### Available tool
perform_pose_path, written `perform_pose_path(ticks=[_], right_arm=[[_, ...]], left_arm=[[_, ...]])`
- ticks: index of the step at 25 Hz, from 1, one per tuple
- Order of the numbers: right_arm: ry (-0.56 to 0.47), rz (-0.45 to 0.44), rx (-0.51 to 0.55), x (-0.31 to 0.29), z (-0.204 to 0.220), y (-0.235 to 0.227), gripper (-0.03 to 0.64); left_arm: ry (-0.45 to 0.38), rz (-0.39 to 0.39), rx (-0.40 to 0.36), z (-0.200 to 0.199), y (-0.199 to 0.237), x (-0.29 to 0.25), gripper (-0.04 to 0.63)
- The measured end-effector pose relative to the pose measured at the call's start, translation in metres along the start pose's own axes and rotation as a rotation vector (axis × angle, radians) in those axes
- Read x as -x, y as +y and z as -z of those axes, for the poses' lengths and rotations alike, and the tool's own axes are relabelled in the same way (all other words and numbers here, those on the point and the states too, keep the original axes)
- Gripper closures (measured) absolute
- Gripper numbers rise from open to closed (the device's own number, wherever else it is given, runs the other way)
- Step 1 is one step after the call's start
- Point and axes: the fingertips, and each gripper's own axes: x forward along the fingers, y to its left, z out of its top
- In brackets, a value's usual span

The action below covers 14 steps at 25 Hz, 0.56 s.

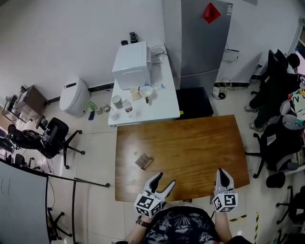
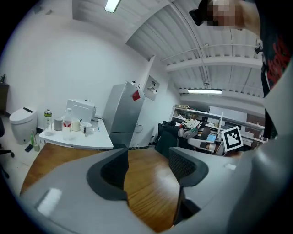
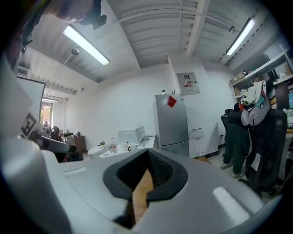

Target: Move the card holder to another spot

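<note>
Showing only in head view, a probable card holder point(image 1: 143, 161); left gripper point(image 1: 166, 178) gapes empty, right gripper point(image 1: 221, 172) closed.

My left gripper point(image 1: 166, 178) and right gripper point(image 1: 222, 171) are white and grey, black inside the jaws, and patterned with black-and-white square markers. The table point(image 1: 190, 143) is warm brown wood grain, and the card holder point(image 1: 143, 161) looks dull grey-brown. The side table point(image 1: 167, 107) is white, the fridge point(image 1: 200, 43) grey with a red diamond point(image 1: 212, 13).
</note>
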Motion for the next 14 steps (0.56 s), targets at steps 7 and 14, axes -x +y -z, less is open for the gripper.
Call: perform_pose_path(ticks=[7,14], right_arm=[[-0.003,-0.032,-0.019,-0.009,-0.005,-0.006,0.615],[0.024,-0.132,-0.061,-0.024,-0.004,0.007,0.615]], left_arm=[[-0.030,-0.061,0.006,-0.003,0.002,0.009,0.424],[-0.077,-0.087,0.024,-0.013,0.006,0.013,0.595]])
